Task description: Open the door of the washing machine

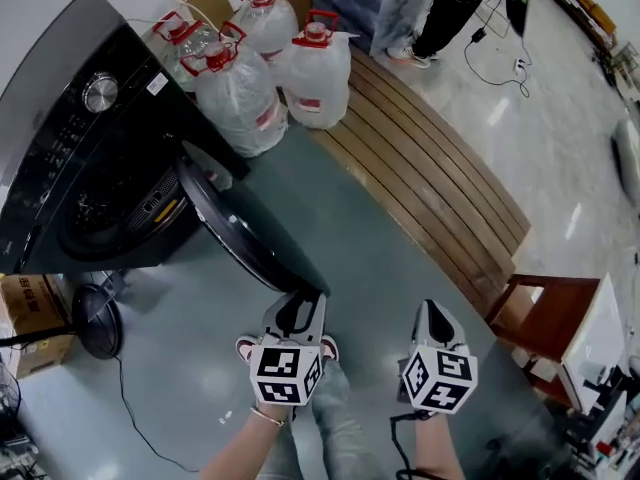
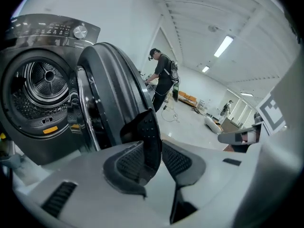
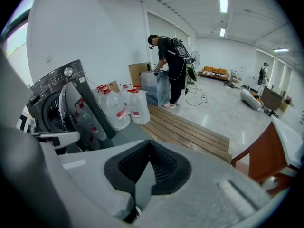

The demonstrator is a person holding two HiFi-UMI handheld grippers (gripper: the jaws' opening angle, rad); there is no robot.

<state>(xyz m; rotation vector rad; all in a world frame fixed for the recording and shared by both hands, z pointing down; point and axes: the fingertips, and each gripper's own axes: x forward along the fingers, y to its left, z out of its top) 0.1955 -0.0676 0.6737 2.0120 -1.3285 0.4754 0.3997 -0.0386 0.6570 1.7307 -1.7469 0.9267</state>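
Note:
The dark grey washing machine (image 1: 90, 168) stands at the left, and its round door (image 1: 240, 233) has swung out wide towards me. The steel drum (image 2: 40, 87) shows behind the door (image 2: 109, 94). My left gripper (image 1: 298, 303) is at the door's free edge; in the left gripper view the gripper (image 2: 154, 148) is shut on that dark rim. My right gripper (image 1: 432, 313) hangs to the right of the left one, away from the machine. In the right gripper view its pads (image 3: 150, 146) meet at the tips with nothing between them.
Several big water jugs (image 1: 240, 93) stand right of the machine. A slatted wooden platform (image 1: 430, 178) runs diagonally beyond them, with a brown chair (image 1: 545, 313) at the right. A cardboard box (image 1: 35, 323) and a black fan (image 1: 97, 320) sit at the left. A person (image 3: 168, 65) stands at the back.

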